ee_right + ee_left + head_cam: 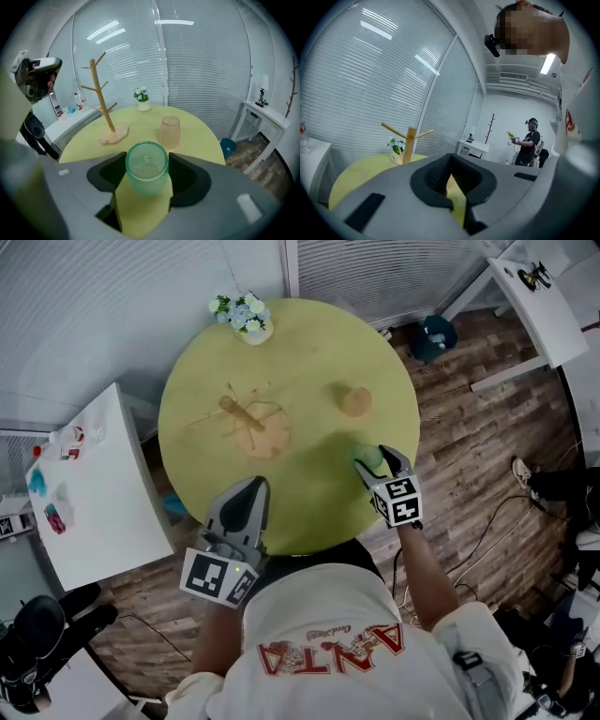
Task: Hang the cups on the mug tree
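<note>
A clear green cup stands at the near right of the round yellow table, and my right gripper is shut on it, a jaw against each side. From the head view the green cup sits between that right gripper's tips. A pink cup stands free farther in, also the pink cup right of centre. The wooden mug tree stands left of centre with bare pegs. My left gripper hovers shut and empty over the near edge, its tips aimed toward the mug tree.
A small vase of flowers sits at the table's far edge. A white side table with small items stands to the left, another white table at the upper right. Cables lie on the wooden floor. Another person stands in the background.
</note>
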### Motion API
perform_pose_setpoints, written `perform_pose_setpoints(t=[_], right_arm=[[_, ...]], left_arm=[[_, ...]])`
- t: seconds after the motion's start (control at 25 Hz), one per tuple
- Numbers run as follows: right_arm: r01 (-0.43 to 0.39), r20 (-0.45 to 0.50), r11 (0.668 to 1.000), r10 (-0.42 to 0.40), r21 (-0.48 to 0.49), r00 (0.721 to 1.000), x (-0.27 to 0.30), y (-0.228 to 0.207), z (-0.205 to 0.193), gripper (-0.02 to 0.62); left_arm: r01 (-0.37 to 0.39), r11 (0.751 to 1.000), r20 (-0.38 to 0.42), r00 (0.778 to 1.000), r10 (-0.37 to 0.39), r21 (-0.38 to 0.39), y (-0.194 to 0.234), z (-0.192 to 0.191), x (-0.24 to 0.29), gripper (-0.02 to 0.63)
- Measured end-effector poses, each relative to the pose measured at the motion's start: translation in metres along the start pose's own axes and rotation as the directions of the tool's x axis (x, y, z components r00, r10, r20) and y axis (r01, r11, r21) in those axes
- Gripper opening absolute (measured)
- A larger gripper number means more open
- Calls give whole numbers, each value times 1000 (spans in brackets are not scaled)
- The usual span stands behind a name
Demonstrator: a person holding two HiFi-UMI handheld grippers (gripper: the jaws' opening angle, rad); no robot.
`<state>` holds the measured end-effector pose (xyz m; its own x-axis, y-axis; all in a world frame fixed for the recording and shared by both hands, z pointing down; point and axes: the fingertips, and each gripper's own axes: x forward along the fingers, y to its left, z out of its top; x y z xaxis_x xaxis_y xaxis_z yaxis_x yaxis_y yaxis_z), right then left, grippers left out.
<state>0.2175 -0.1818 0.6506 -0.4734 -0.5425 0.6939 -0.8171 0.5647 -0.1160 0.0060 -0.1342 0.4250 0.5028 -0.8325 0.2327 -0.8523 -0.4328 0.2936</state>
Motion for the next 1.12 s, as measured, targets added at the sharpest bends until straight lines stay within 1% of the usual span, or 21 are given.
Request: perform_pose_setpoints(t=[0.08, 0.16, 0.24, 0.32, 0.4, 0.52, 0.6, 0.76, 0.96, 1.12], right_arm=[[-35, 64, 999, 34, 17, 997, -4, 10, 27, 272], [-70, 131, 997, 65, 41, 989, -8, 19, 58, 273], [-109, 201, 992, 93, 71, 975, -11, 27, 88, 273], [-157, 269, 981, 121, 114, 955, -15, 34, 117, 272], [-219, 330, 961, 154, 170, 931, -15, 39, 142, 272], [-307, 386, 917, 195, 254, 902, -8, 44, 167, 272], [-345, 401, 894, 215, 286, 891, 1, 48, 177, 272], [-388, 393, 867, 254, 313, 884, 27, 61, 190, 272], [-410, 353, 825, 277, 389, 894, 69, 65, 188, 272], [-410, 304, 804, 298, 431, 905, 92, 68, 178, 272]], left_arm=[[-13, 1000, 14, 1000, 13, -5, 5, 2, -6, 9], [-27, 1000, 25, 999, 27, -12, 12, 4, -12, 9], [-40, 999, 36, 999, 41, -19, 18, 6, -18, 9], [-52, 998, 47, 997, 53, -26, 24, 9, -25, 9], [-65, 997, 59, 996, 67, -32, 30, 11, -30, 9], [-86, 995, 79, 993, 89, -42, 37, 14, -38, 9], [-100, 994, 89, 991, 104, -50, 41, 15, -44, 9], [-136, 989, 103, 984, 142, -64, 53, 14, -57, 9], [-171, 981, 102, 978, 180, -93, 65, 6, -67, 9], [-183, 977, 95, 977, 193, -106, 68, 1, -69, 9]])
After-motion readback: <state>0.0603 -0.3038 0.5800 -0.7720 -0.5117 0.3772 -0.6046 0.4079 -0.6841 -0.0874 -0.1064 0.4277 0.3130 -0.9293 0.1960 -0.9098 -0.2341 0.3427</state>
